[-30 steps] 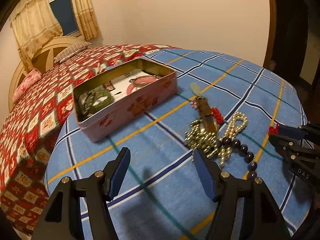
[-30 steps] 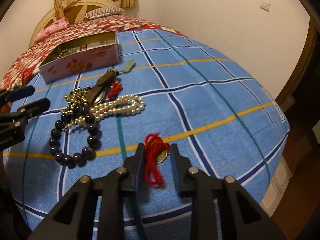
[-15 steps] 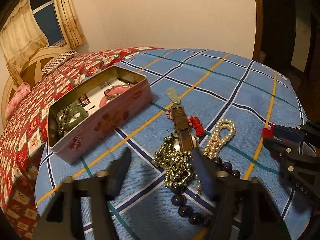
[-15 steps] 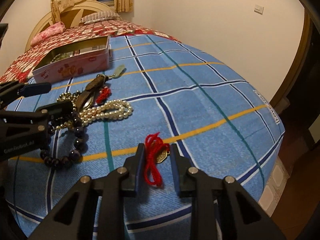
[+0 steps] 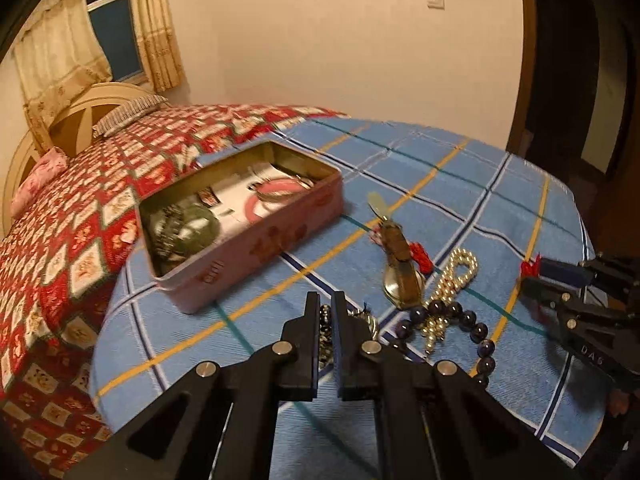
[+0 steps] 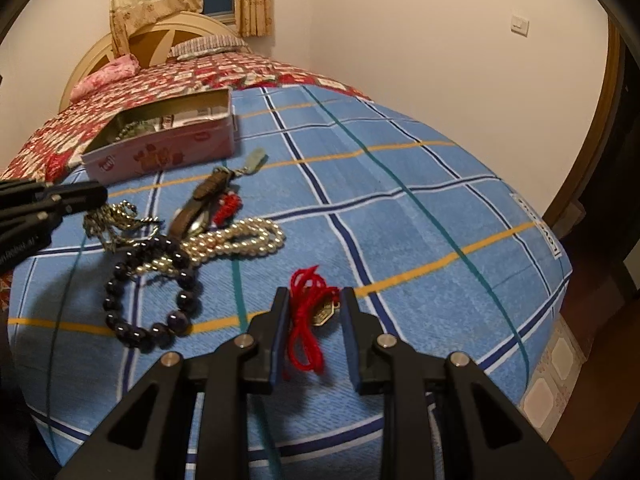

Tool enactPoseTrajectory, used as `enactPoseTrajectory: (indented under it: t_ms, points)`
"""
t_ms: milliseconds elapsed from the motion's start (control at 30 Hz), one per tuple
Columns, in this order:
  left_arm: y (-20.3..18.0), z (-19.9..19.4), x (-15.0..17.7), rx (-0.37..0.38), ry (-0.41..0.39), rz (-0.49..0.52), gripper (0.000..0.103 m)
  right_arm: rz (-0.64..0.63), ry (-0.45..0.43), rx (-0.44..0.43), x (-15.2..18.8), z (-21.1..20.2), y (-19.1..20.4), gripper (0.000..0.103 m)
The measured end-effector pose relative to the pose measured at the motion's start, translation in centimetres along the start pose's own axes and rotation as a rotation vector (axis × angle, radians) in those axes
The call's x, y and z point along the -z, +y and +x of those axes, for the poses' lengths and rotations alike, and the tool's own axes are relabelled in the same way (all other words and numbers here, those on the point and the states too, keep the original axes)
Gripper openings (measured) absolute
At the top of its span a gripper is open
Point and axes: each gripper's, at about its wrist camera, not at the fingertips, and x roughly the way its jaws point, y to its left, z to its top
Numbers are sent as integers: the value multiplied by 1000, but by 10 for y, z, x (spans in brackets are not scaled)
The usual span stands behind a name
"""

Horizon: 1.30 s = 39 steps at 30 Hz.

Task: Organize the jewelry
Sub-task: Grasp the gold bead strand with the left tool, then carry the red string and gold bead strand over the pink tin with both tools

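A pile of jewelry lies on the blue checked cloth: a gold bead chain (image 6: 116, 220), a dark bead bracelet (image 6: 148, 292), a pearl necklace (image 6: 244, 240) and a brown-strap watch (image 5: 402, 276). My left gripper (image 5: 327, 312) is shut on the gold bead chain (image 5: 325, 332). My right gripper (image 6: 314, 312) holds a red cord with a brass pendant (image 6: 308, 320) between its jaws, which stand a little apart. An open pink tin (image 5: 256, 248) holds more jewelry at the back left.
The tin also shows in the right wrist view (image 6: 168, 148). A small red tassel (image 6: 228, 206) and a pale green pendant (image 6: 256, 158) lie by the watch. A bed with a red patterned quilt (image 5: 80, 220) borders the cloth. The cloth's edge drops off at the right.
My left gripper moved right onto the gold bead chain and closed on it. My right gripper stayed in place with the red cord.
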Motion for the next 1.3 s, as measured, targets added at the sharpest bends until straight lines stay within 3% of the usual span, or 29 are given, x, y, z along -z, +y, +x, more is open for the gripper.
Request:
enactPoseTrajectory:
  t_ms: [300, 1300]
  points:
    - [8, -21, -9, -76, -43, 42, 4, -27, -32, -28, -11, -11, 13, 27]
    - [40, -20, -21, -95, -55, 9, 4, -114, -67, -112, -62, 7, 46, 27]
